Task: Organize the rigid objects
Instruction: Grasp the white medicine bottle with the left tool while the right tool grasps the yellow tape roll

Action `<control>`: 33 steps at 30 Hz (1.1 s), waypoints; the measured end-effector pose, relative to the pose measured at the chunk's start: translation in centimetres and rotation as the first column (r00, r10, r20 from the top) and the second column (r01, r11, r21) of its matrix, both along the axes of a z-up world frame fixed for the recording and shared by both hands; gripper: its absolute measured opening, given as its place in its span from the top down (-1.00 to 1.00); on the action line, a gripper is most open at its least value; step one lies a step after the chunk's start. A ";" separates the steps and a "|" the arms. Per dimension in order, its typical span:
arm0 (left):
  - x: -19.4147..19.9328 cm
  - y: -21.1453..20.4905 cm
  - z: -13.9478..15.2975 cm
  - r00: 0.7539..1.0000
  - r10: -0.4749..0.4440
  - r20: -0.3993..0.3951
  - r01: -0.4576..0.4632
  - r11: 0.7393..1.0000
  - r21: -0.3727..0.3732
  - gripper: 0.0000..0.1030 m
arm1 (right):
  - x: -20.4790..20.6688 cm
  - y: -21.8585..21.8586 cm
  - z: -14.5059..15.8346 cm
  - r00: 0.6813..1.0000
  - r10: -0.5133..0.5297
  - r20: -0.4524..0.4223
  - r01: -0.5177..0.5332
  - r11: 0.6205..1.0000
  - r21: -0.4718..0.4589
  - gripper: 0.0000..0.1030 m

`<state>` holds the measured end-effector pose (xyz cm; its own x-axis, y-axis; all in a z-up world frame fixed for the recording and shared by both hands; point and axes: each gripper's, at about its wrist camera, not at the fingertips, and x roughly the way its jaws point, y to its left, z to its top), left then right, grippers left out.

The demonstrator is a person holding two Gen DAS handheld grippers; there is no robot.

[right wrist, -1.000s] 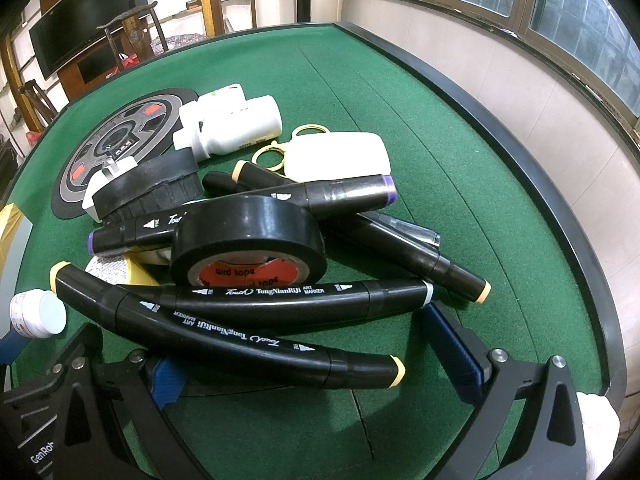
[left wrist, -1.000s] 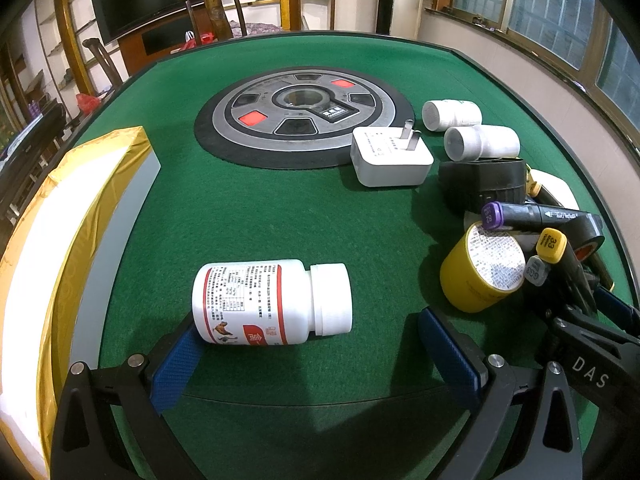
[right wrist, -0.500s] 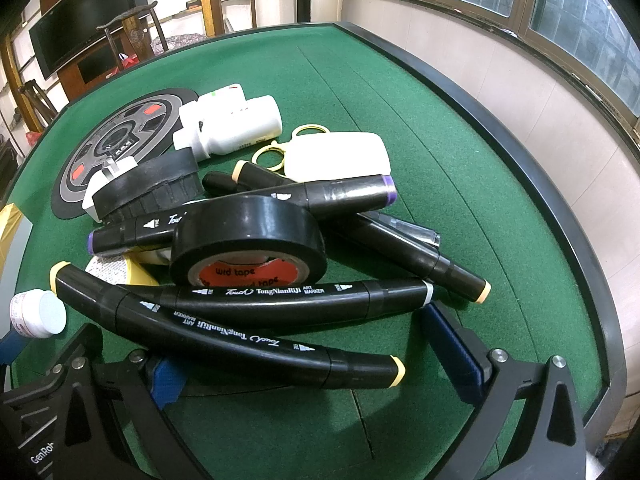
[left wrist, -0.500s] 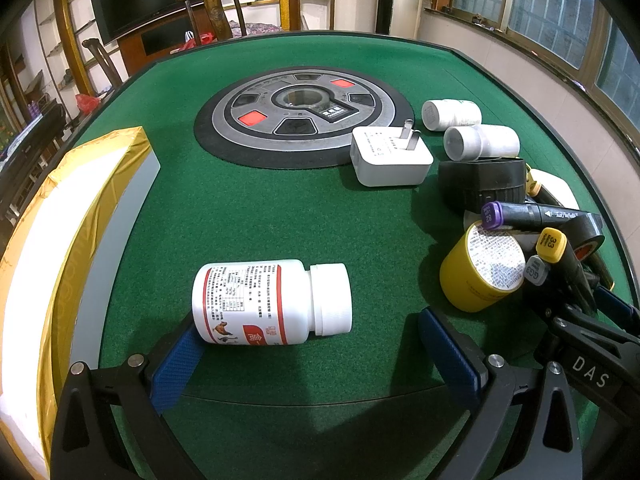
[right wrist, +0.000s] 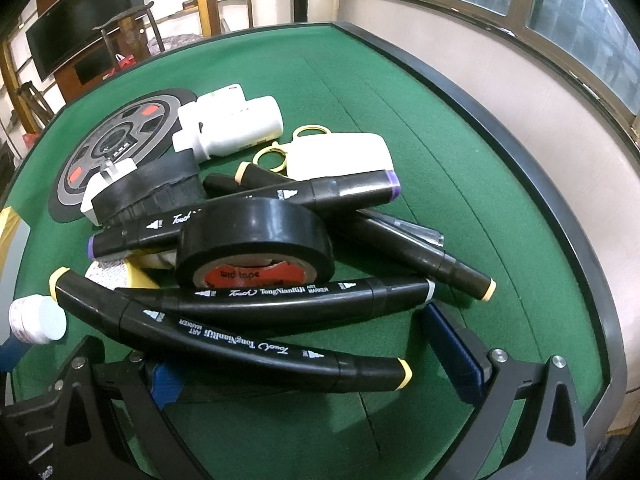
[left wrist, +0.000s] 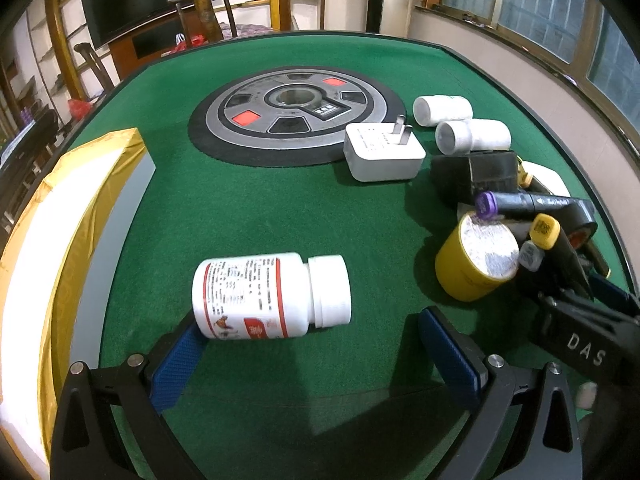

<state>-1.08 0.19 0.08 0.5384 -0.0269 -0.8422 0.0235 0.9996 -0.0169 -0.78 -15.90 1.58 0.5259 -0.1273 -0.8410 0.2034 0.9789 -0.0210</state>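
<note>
Both my grippers sit low over the green felt table (left wrist: 248,208) with their blue-padded jaws spread wide, gripping nothing. My left gripper (left wrist: 316,354) frames a white pill bottle (left wrist: 268,292) lying on its side, cap to the right; the base touches or nearly touches the left pad, and its label print is too blurred to read. My right gripper (right wrist: 320,354) straddles the nearest black marker (right wrist: 224,336); its left pad is mostly hidden under that barrel. Beyond it, a glossy black tape roll (right wrist: 256,244) rests on a heap of crossed markers. A yellow tub (left wrist: 474,260) lies tipped with a foil-like end; whether anything is in it I cannot tell. Further back sit a white plug adapter (left wrist: 382,154), two small white bottles (left wrist: 460,124) and a round grey-and-black disc (left wrist: 296,114). At the far left, a gold-edged box (left wrist: 68,240) is cut off by the frame.
</note>
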 end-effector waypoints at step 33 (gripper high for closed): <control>-6.4 6.7 7.9 0.966 -0.055 0.251 0.064 0.998 -0.029 -0.87 | -3.5 -8.6 4.1 0.949 -0.033 0.314 -0.019 0.987 0.163 -1.00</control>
